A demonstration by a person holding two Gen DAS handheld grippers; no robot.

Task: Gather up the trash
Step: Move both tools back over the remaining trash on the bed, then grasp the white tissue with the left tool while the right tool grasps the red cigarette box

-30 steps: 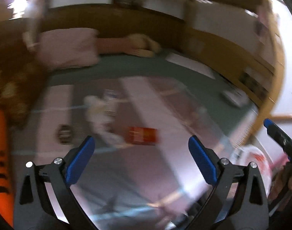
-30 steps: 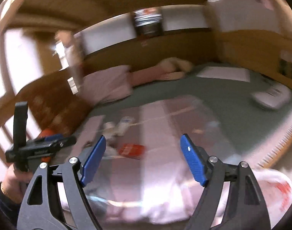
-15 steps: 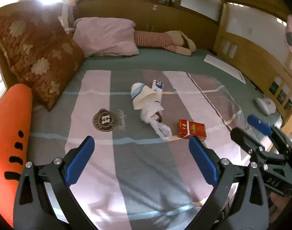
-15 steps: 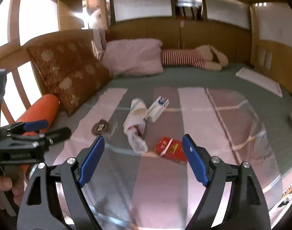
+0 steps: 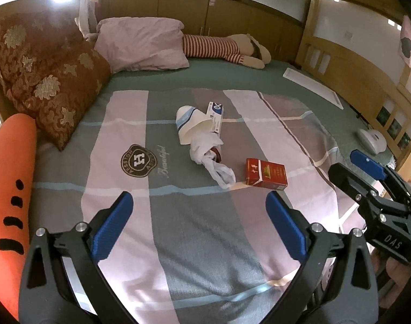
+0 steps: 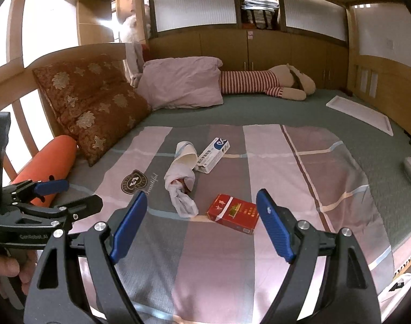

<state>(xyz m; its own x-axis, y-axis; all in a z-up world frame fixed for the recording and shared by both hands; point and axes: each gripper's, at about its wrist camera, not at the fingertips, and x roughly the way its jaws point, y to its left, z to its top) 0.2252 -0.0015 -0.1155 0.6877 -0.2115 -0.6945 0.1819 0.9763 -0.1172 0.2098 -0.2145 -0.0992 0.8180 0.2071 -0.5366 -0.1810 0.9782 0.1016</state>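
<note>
Right now my left tool and my right tool both hang wide apart and empty, ready to grab. Mid-frame on the bed lie the trash: red cigarette pack, knotted white bag, toothpaste box.

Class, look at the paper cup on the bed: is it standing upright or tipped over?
Tipped over: the paper cup lies sideways on the blanket.
</note>
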